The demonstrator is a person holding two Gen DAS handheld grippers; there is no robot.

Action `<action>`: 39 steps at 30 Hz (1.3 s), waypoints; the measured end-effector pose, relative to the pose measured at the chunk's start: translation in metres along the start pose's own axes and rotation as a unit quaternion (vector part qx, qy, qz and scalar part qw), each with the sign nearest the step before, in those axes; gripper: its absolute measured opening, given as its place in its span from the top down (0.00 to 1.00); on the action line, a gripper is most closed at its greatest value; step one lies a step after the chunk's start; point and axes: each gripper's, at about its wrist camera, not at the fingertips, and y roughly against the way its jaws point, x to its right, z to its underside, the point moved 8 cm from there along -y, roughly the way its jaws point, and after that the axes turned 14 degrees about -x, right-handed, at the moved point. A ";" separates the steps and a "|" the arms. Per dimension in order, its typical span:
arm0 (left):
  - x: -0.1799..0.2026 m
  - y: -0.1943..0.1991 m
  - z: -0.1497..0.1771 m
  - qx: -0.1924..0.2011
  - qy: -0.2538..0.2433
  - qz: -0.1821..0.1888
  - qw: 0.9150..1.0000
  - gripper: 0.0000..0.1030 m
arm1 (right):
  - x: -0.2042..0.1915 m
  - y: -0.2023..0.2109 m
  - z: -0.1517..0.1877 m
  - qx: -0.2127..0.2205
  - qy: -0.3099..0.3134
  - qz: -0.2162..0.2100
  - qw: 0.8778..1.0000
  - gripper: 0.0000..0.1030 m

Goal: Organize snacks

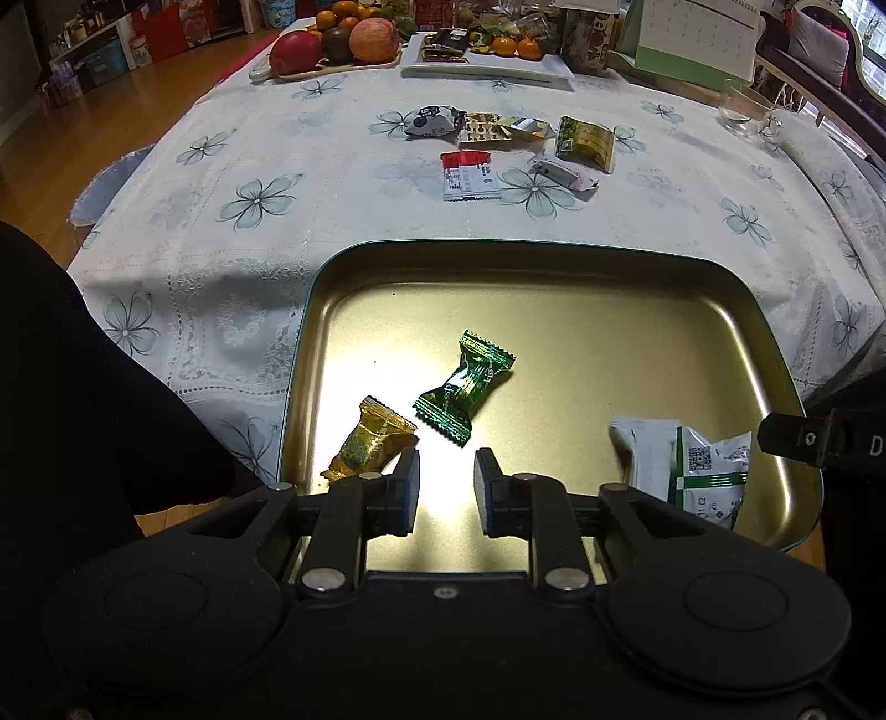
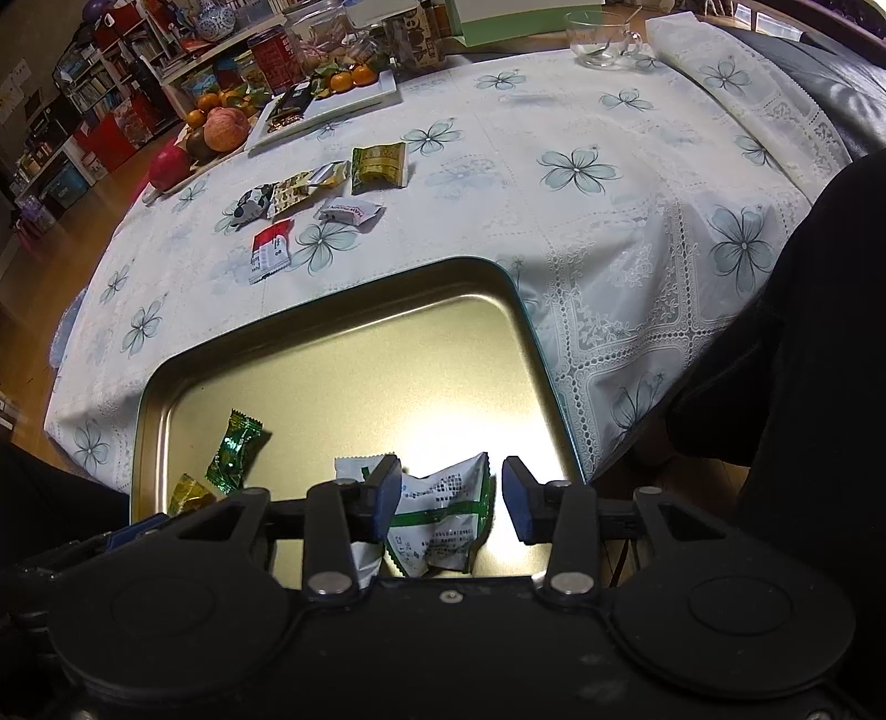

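Note:
A gold metal tray (image 1: 310, 310) (image 2: 523, 315) sits at the near edge of the flowered tablecloth. In it lie a green candy (image 1: 465, 396) (image 2: 235, 451), a gold candy (image 1: 368, 446) (image 2: 188, 494) and a white-and-green packet (image 1: 703, 471) (image 2: 443, 520). My left gripper (image 1: 447, 487) hovers over the tray, open, with nothing between its fingers; the gold candy lies just left of it. My right gripper (image 2: 451, 498) is open above the white-and-green packet, which lies loose in the tray between its fingers. Several more wrapped snacks (image 1: 469, 176) (image 2: 271, 250) lie on the cloth beyond the tray.
At the far end stand a wooden board with fruit (image 1: 338, 41) (image 2: 221, 130), a white plate (image 1: 487, 63) (image 2: 332, 105), a glass cup (image 1: 745, 113) (image 2: 601, 39) and a desk calendar (image 1: 692, 39). Dark clothing (image 1: 83, 387) (image 2: 803, 332) of a person flanks the tray.

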 end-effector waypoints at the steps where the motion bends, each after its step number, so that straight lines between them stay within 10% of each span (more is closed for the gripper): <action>1: 0.000 0.000 0.000 0.000 0.000 0.000 1.000 0.70 | 0.000 0.000 0.000 0.000 0.000 0.001 1.000 0.59; 39: -0.004 -0.008 0.002 -0.019 0.007 -0.012 1.000 0.70 | 0.003 -0.013 0.002 -0.032 -0.009 0.009 0.999 0.53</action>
